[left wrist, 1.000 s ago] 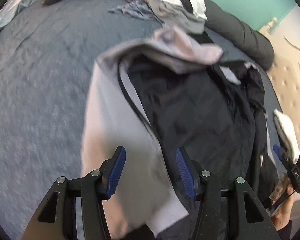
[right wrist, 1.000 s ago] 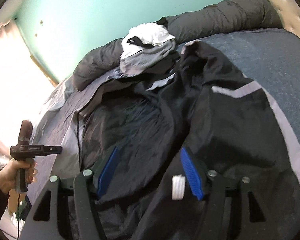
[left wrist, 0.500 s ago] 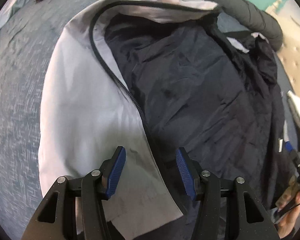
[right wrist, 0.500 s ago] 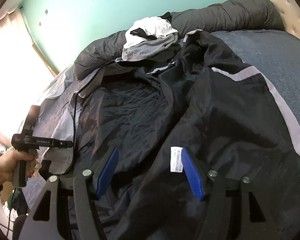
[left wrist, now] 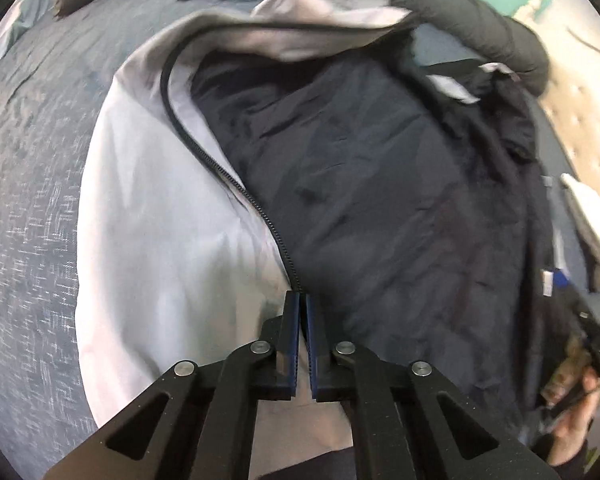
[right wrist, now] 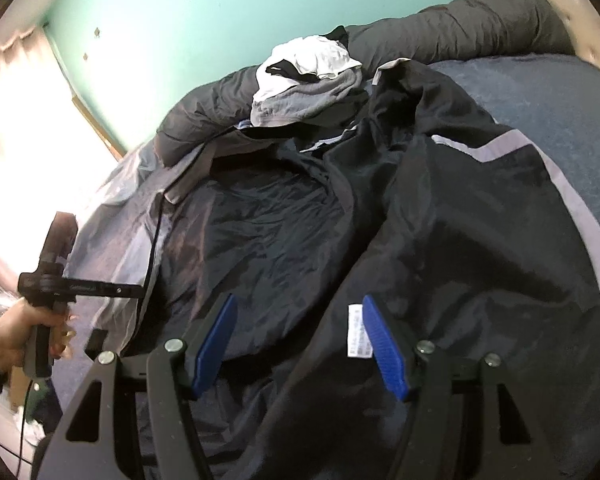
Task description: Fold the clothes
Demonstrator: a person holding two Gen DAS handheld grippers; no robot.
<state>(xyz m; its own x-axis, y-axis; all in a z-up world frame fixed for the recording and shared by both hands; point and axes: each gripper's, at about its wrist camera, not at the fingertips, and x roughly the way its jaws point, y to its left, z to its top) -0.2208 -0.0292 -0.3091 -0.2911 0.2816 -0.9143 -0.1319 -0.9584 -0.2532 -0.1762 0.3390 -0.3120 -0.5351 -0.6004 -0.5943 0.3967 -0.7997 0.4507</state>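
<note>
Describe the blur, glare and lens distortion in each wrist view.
Left wrist view: motion blur smears the grey and black zip jacket and the blue-grey bedspread; the shut left gripper stays sharp; fisheye bends the bed. Right wrist view: mostly sharp, though the sunlit curtained window is blown out white; dark corners frame the open right gripper.

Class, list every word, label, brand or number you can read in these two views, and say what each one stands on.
None can be read.
White care label sewn inside the black jacket: rows of print, too small to read.
Arm of the left gripper: faint lettering, too blurred to read.
Small white tag at the jacket's edge: no legible print.
</note>
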